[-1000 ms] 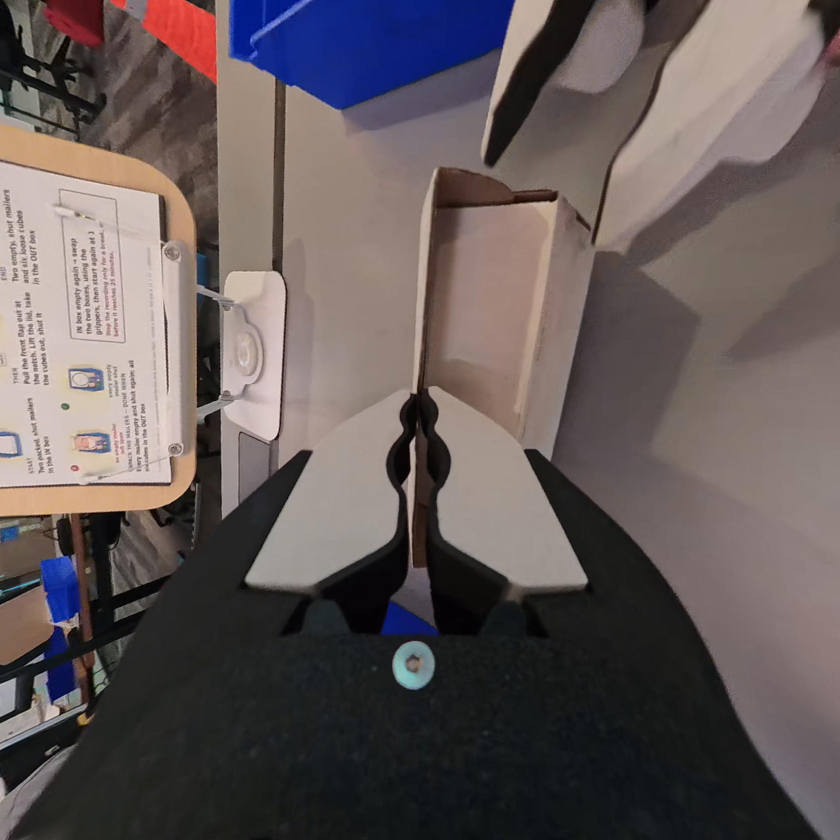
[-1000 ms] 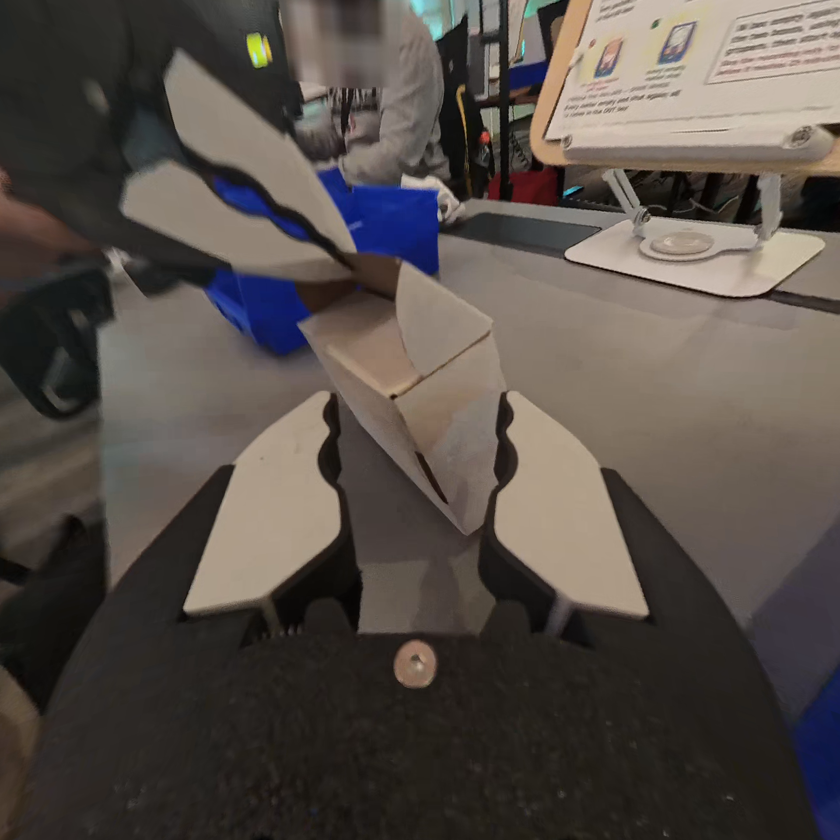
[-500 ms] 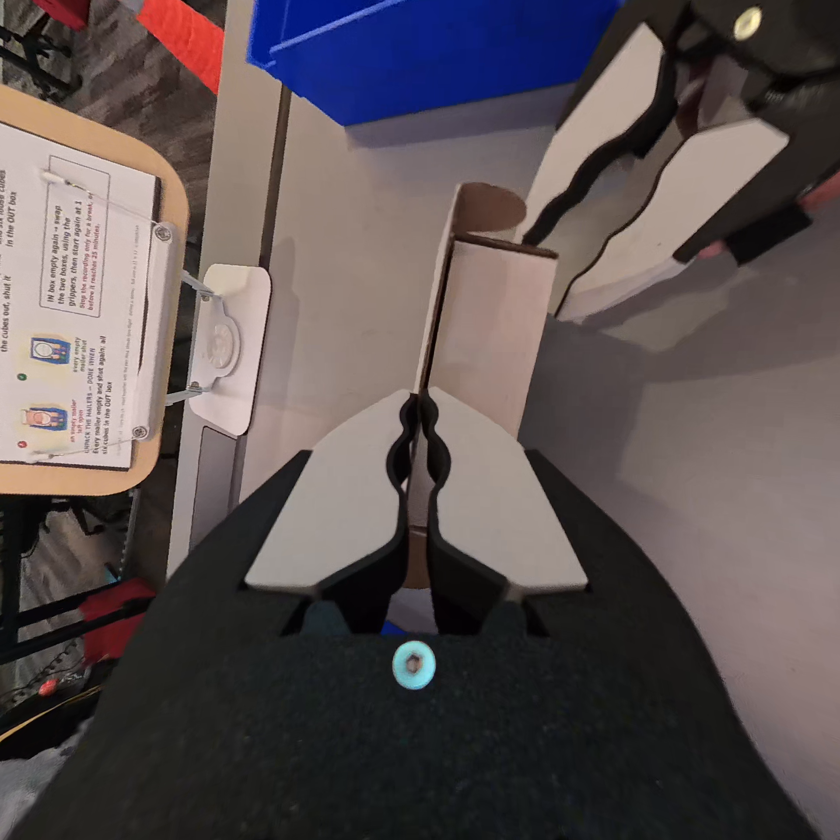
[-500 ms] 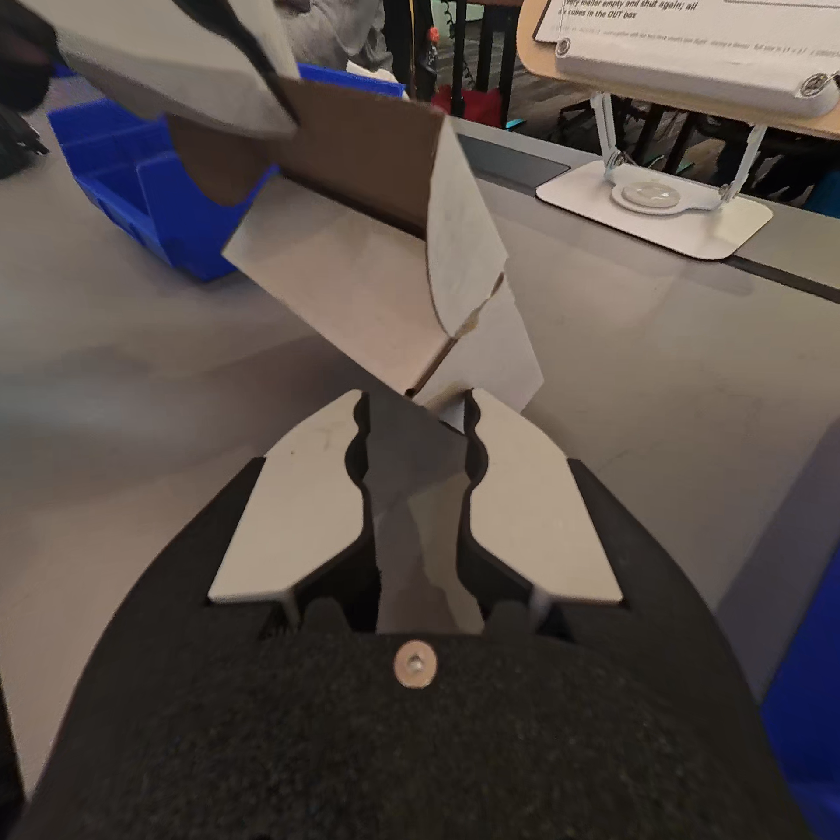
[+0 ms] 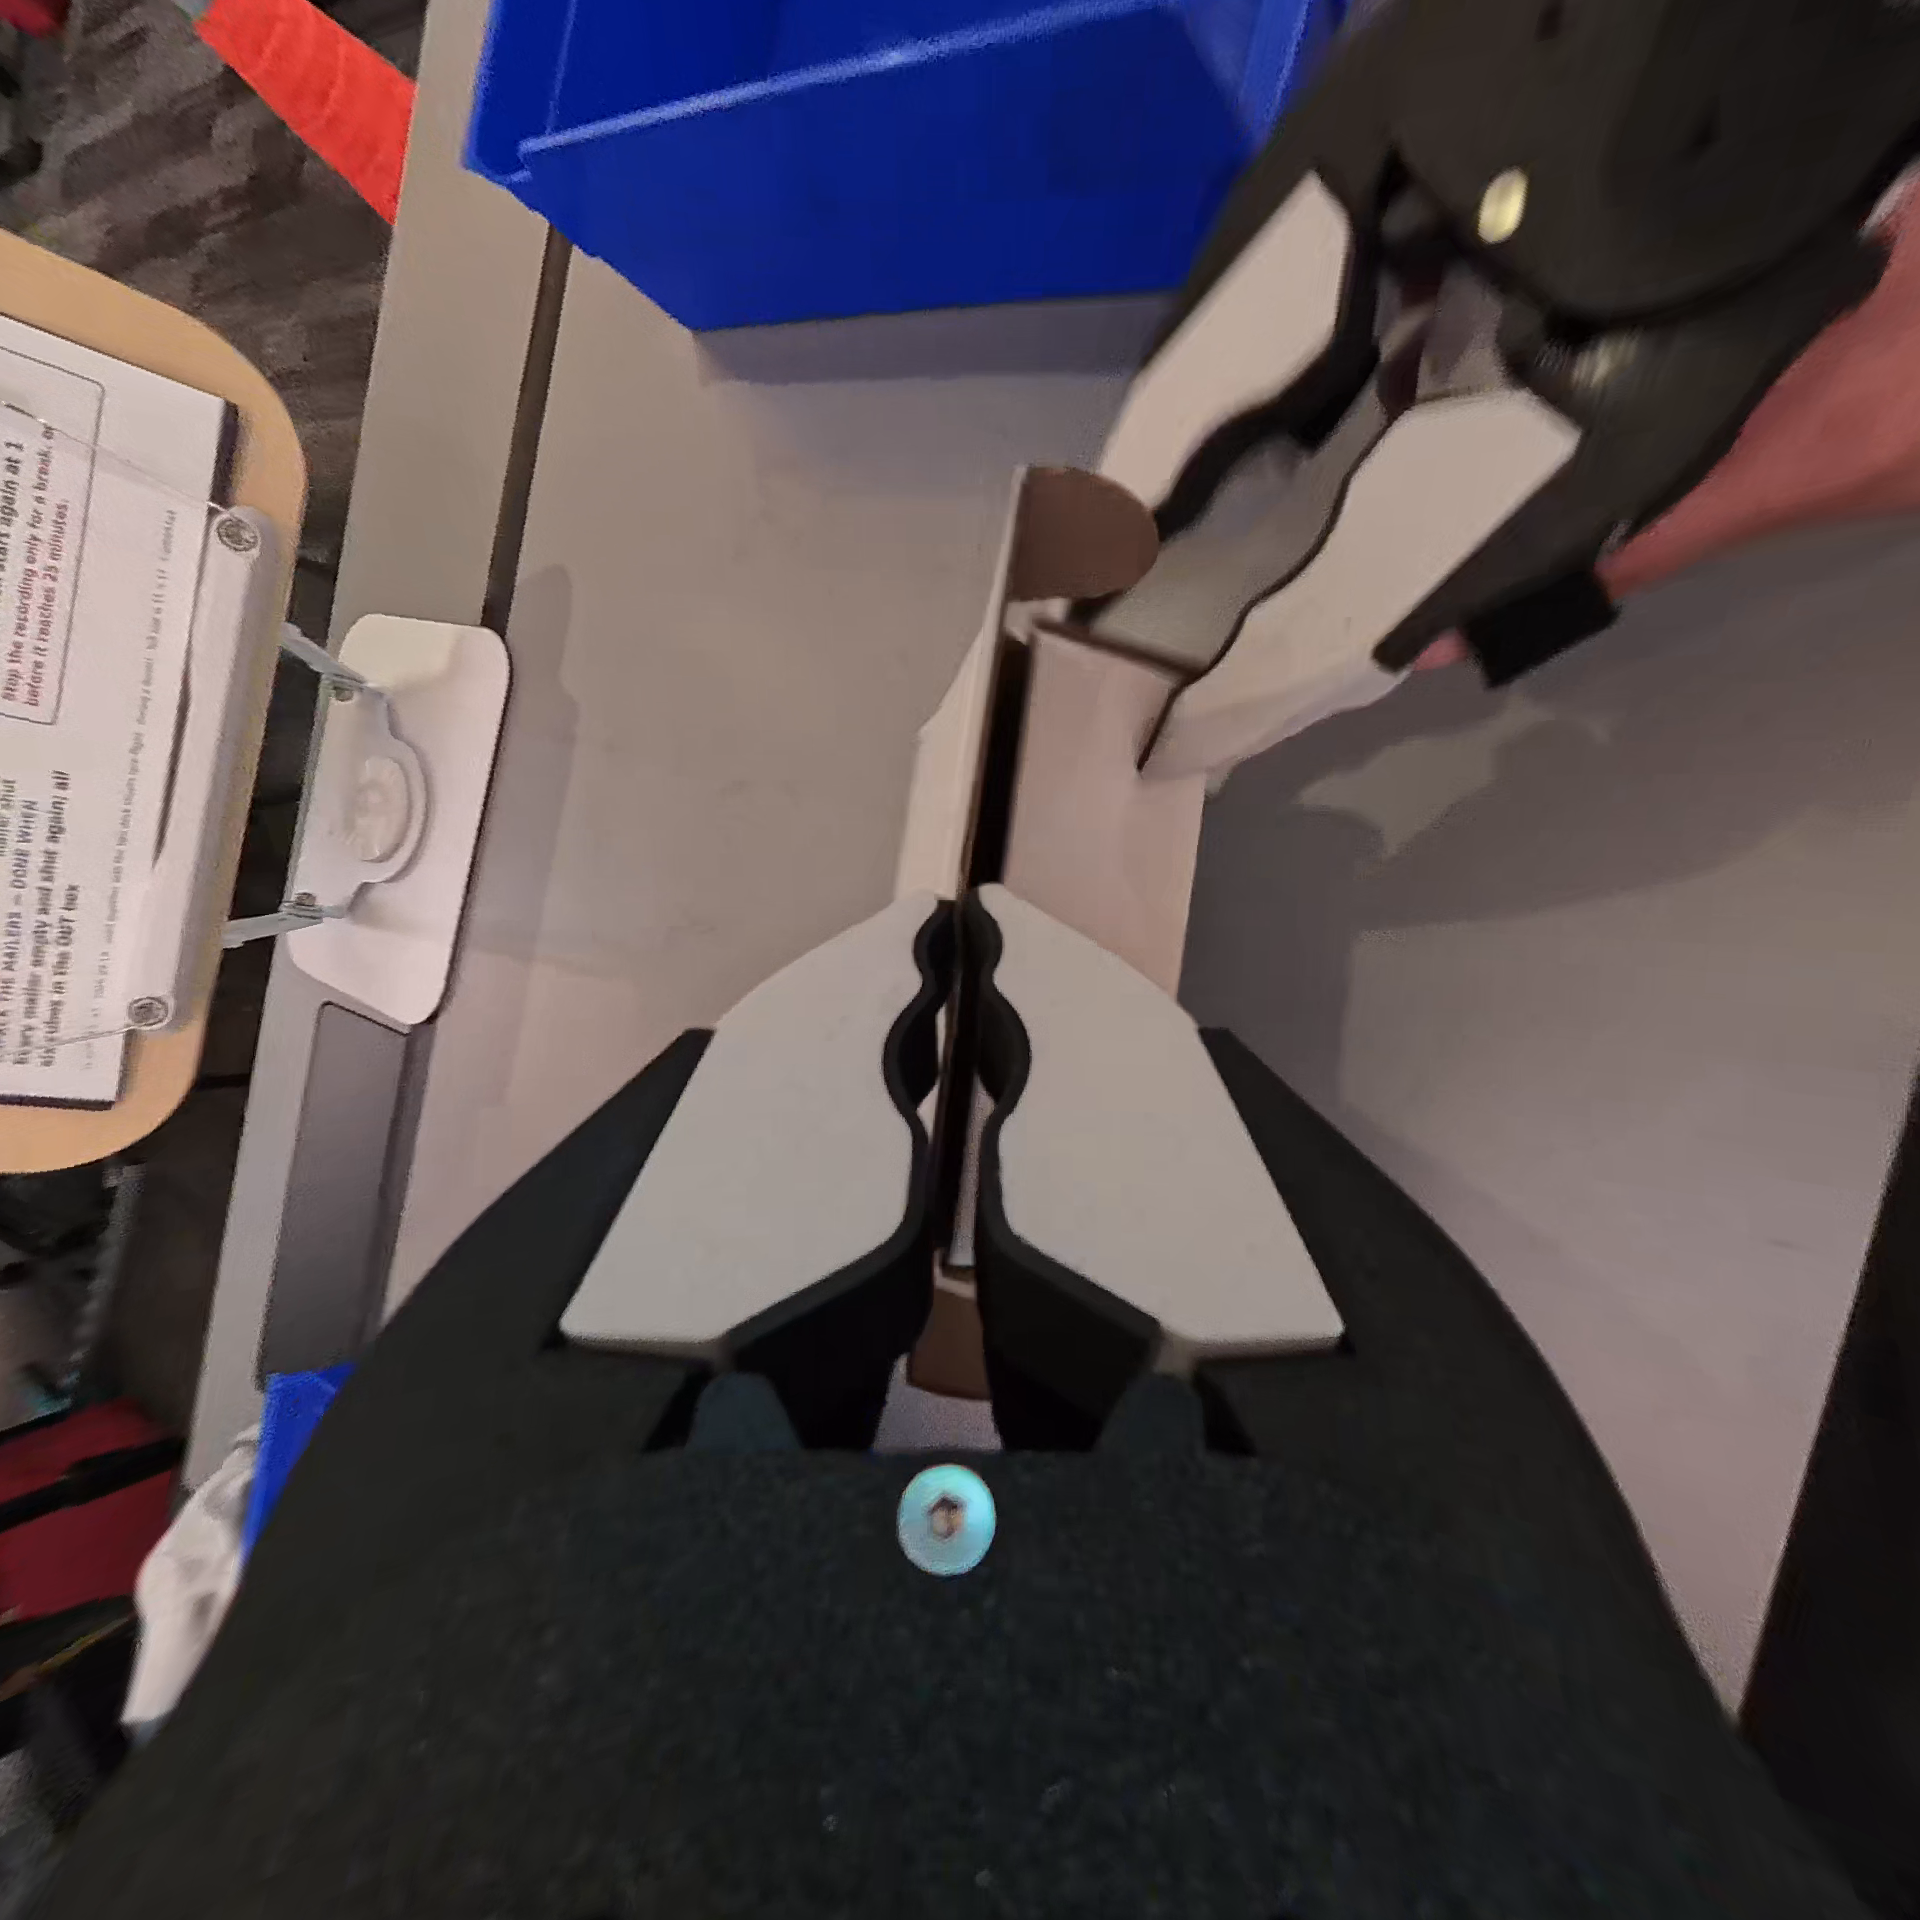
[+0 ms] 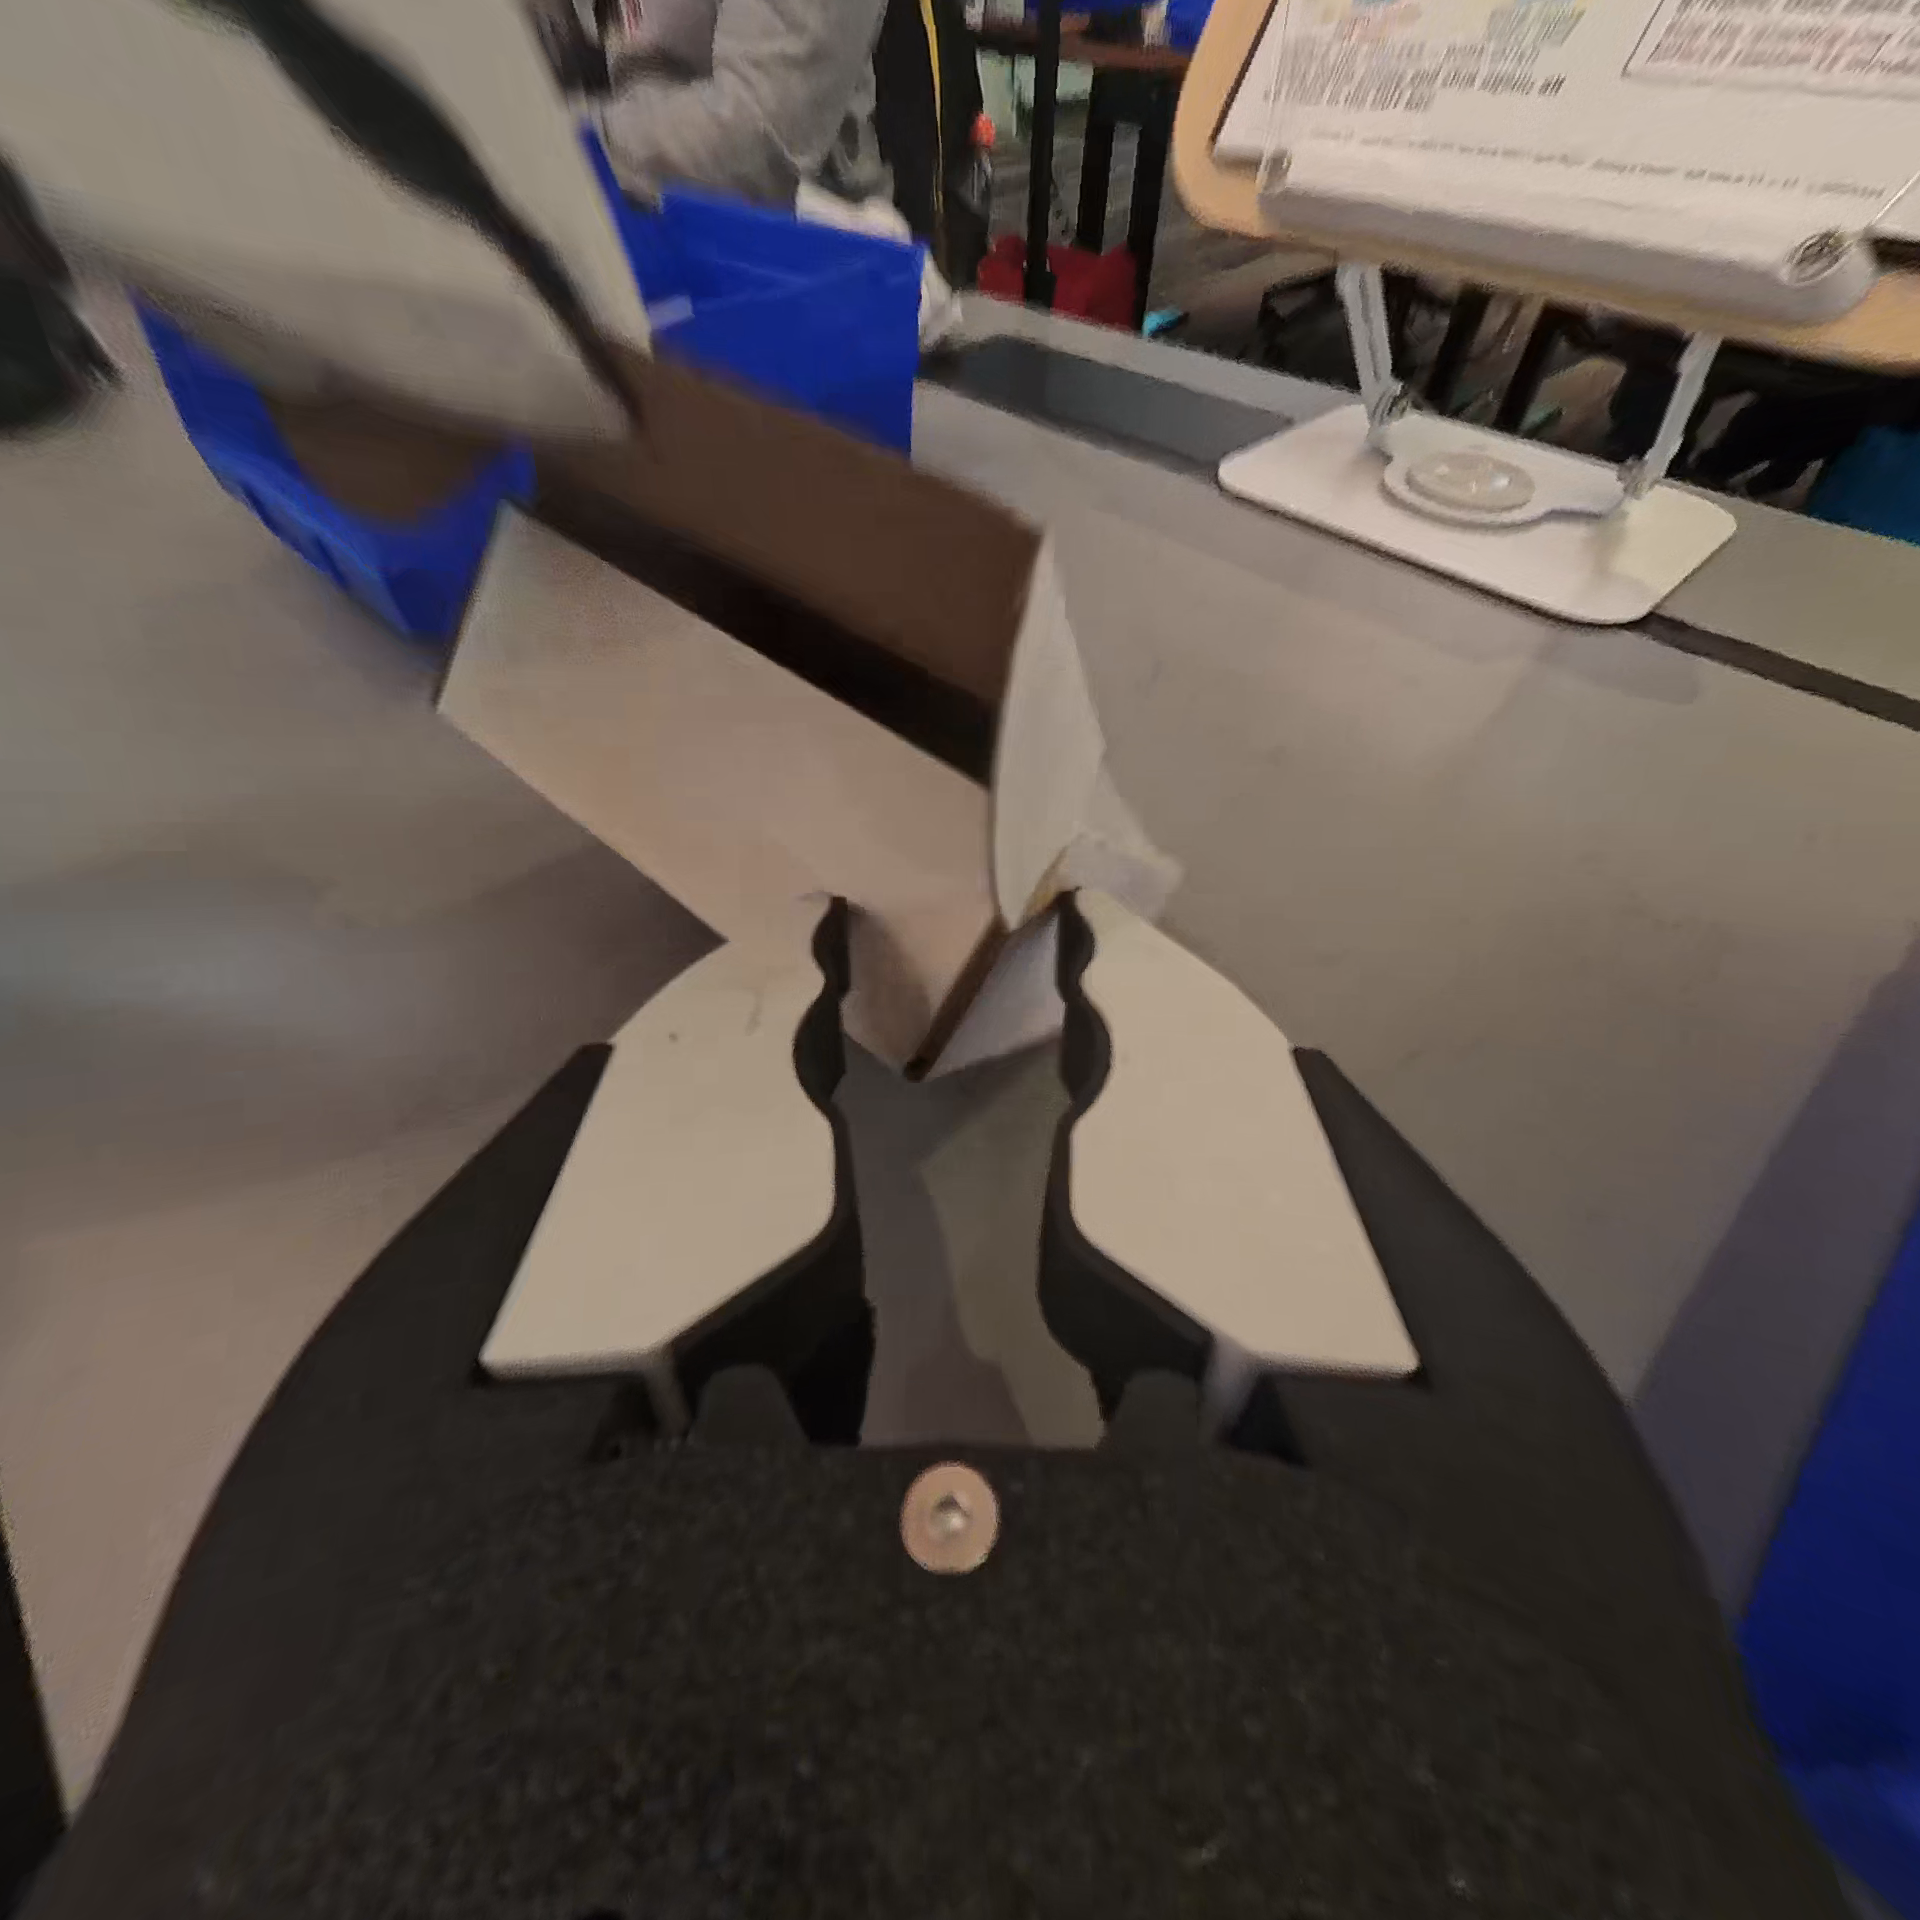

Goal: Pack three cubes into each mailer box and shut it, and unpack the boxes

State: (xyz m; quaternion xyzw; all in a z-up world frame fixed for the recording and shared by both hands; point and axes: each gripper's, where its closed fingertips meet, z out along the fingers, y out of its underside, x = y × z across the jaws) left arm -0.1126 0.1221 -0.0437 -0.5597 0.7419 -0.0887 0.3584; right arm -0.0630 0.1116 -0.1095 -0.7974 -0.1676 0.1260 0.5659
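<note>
A white mailer box (image 5: pixel 1101 810) with a brown inside is held tilted above the grey table (image 5: pixel 727 727). My left gripper (image 5: pixel 958 914) is shut on the edge of its upright lid flap. In the right wrist view the box (image 6: pixel 707 748) slopes down toward me, and its lower corner sits between the fingertips of my right gripper (image 6: pixel 951 935), which is open with a narrow gap. The left gripper (image 6: pixel 561 312) shows blurred at the box's upper left end. The right gripper (image 5: pixel 1288 540) also shows at the box's far end in the left wrist view. No cubes are in view.
A blue bin (image 5: pixel 883 156) stands beyond the box; it also shows in the right wrist view (image 6: pixel 790 301). An instruction board (image 5: pixel 94 675) on a white stand (image 5: pixel 395 810) sits at the table's edge. Another blue thing (image 6: pixel 1849 1455) is at the right. Tip to tip, the grippers are about 9 cm apart.
The right gripper has come up to the box's lower corner and its jaws have narrowed around it. The left gripper stays shut on the flap and has tilted the box more.
</note>
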